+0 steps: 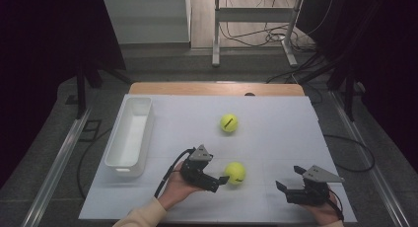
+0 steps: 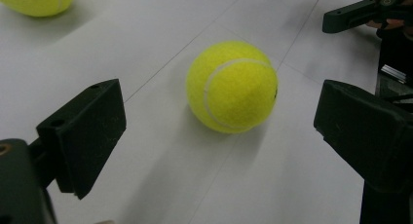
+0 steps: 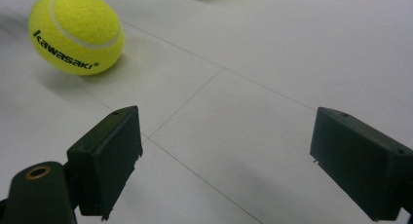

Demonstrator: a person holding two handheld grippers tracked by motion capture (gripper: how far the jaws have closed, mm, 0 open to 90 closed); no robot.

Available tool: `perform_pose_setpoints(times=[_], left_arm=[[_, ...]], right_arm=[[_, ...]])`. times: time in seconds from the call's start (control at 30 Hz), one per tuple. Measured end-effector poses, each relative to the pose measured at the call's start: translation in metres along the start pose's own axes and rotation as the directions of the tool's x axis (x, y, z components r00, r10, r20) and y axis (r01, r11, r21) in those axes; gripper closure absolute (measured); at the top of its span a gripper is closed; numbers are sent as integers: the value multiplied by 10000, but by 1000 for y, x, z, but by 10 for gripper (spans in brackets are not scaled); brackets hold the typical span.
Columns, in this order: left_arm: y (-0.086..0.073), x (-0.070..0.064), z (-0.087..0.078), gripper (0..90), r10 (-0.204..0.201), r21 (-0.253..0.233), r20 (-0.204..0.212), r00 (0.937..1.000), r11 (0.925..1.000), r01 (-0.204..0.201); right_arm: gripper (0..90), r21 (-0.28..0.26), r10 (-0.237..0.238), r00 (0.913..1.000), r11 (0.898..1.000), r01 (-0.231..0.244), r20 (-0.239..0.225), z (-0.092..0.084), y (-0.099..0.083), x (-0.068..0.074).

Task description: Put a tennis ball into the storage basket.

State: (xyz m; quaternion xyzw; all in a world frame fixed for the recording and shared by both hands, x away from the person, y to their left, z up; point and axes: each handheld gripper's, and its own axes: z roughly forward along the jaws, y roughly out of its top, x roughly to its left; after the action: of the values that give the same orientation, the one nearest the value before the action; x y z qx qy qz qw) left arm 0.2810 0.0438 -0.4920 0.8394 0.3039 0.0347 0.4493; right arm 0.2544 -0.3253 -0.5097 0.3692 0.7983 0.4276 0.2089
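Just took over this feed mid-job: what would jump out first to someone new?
Two bright yellow tennis balls on the white table: the near tennis ball lies just ahead of the open left hand-held gripper, untouched, and the far tennis ball sits mid-table. A white bin stands along the left edge, while the right hand-held gripper waits open at the near right.

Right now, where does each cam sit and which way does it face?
High view: above the person's side, looking forward and down on the table; forearms, left gripper and right gripper enter at bottom.
Left gripper view: on the left gripper, facing the near tennis ball between open jaws.
Right gripper view: on the right gripper, facing bare table.
All share the near tennis ball.
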Motion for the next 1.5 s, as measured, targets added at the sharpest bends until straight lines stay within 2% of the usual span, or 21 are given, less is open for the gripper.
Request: perform_pose_setpoints(times=[0.93, 1.5], left_arm=[[11, -1, 32, 57, 69, 532, 175, 9998, 9986, -78], [19, -6, 51, 57, 211, 918, 462, 9987, 9955, -253]], right_arm=[[120, 5, 2, 10000, 10000, -2, 10, 0, 0, 0], [121, 19, 26, 10000, 10000, -26, 15, 0, 0, -1]])
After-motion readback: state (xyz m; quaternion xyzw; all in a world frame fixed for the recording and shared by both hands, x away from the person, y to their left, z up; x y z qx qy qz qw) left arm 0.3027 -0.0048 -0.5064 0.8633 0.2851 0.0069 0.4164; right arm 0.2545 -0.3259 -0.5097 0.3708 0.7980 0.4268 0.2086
